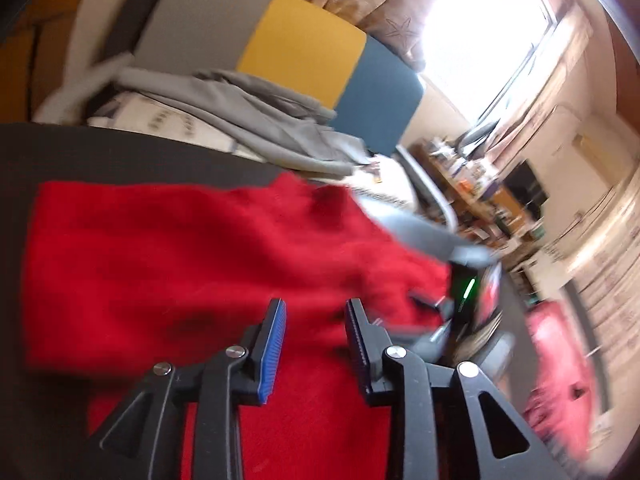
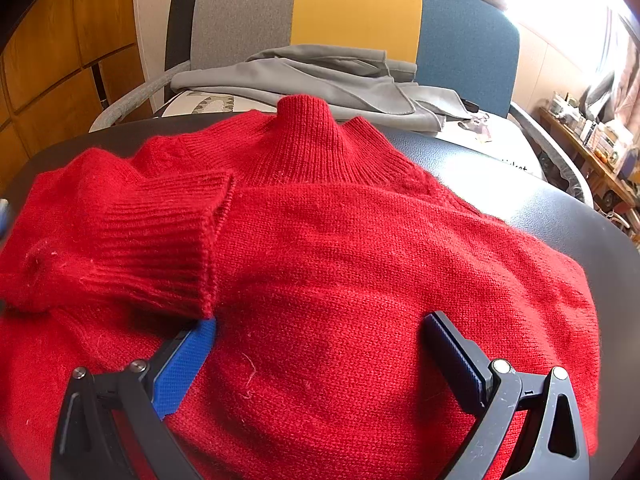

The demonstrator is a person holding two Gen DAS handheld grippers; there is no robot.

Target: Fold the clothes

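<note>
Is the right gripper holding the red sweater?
No, the right gripper is wide open over the sweater, nothing pinched between its fingers.

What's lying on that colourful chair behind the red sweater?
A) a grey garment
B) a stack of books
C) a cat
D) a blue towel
A: a crumpled grey garment lies on the chair, just beyond the collar of the red sweater.

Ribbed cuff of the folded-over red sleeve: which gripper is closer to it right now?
Right. The right gripper hangs open over the red sweater, one blue pad almost under the ribbed cuff. The left gripper is open too, but its blurred view shows no cuff.
</note>
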